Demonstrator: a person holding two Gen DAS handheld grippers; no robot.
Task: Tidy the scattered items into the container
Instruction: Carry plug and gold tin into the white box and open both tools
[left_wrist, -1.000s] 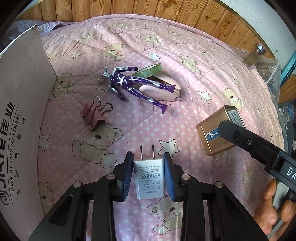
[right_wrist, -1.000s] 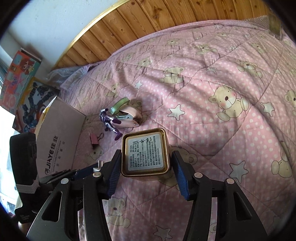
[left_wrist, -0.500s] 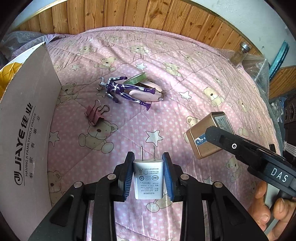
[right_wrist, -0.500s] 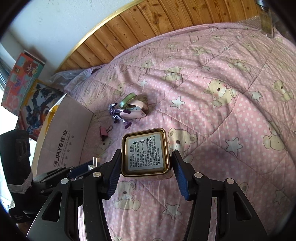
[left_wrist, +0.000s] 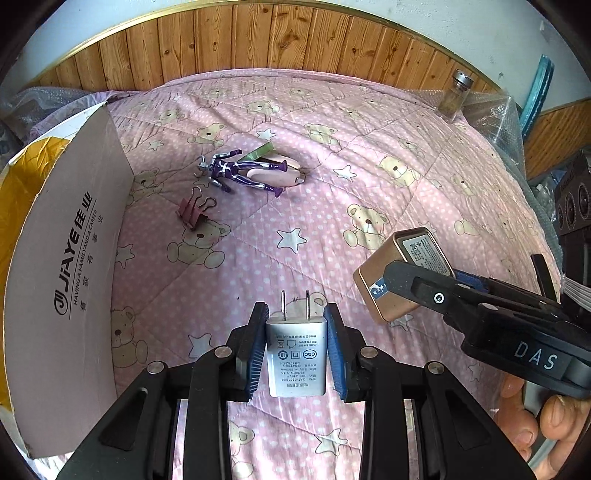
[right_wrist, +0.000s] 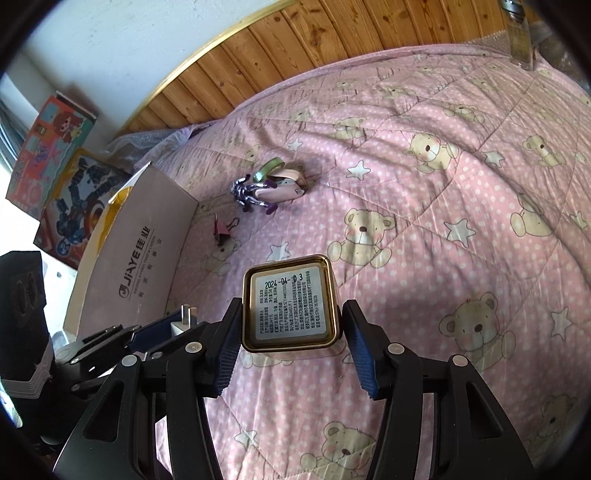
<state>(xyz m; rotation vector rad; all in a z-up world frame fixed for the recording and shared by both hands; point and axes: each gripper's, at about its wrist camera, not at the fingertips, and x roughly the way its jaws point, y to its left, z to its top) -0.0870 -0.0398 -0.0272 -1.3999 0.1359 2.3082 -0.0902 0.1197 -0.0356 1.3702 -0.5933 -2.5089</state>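
— What are the grippers holding?
— Left gripper (left_wrist: 295, 347) pinches the white charger (left_wrist: 296, 360); right gripper (right_wrist: 291, 343) pinches the gold tin (right_wrist: 290, 308).
— And the box?
— The cardboard box (left_wrist: 62, 266) sits left on the bed (left_wrist: 332, 206).

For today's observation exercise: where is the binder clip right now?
The binder clip lies on the quilt between the cardboard box and the purple figure.
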